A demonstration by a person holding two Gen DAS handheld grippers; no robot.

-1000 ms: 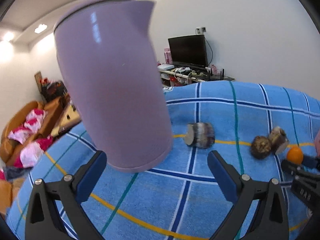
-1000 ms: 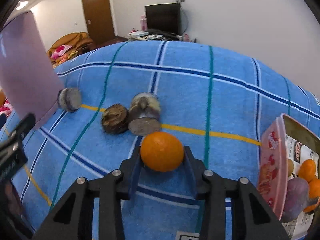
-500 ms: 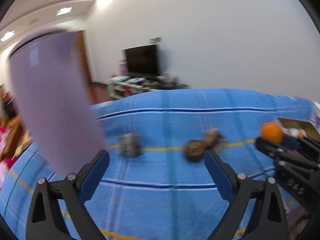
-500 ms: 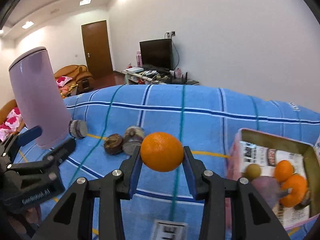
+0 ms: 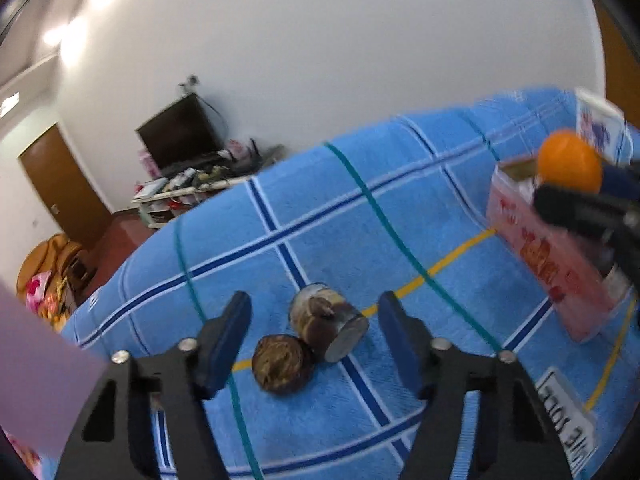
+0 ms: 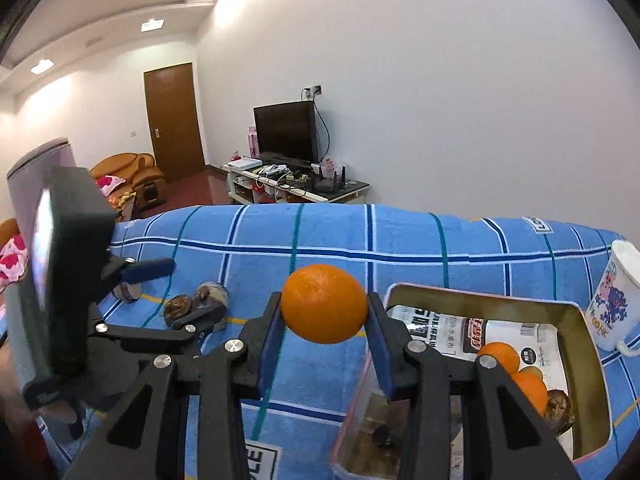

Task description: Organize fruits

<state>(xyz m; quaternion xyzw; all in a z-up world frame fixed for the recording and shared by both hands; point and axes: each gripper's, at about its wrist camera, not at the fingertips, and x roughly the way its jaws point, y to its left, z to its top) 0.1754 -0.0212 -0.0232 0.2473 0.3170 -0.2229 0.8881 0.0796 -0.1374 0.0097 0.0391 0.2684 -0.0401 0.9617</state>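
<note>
My right gripper (image 6: 325,322) is shut on an orange (image 6: 324,303) and holds it in the air just left of the pink tin box (image 6: 588,336), which has oranges (image 6: 528,390) inside. The orange (image 5: 570,166) and box (image 5: 536,256) also show at the right of the left wrist view. My left gripper (image 5: 314,334) is open and hovers over two brown cut fruits (image 5: 316,336) on the blue checked cloth (image 5: 360,216). A third brown piece (image 6: 127,291) lies further left.
A tall lilac container (image 6: 36,184) stands at the left; its edge shows in the left wrist view (image 5: 36,364). A white printed mug (image 6: 614,300) stands right of the box. A white label (image 5: 566,412) lies on the cloth's near edge.
My right gripper has carried the orange up and to the right, to the box's left edge. My left gripper has swung right from the lilac container to over the two brown fruits.
</note>
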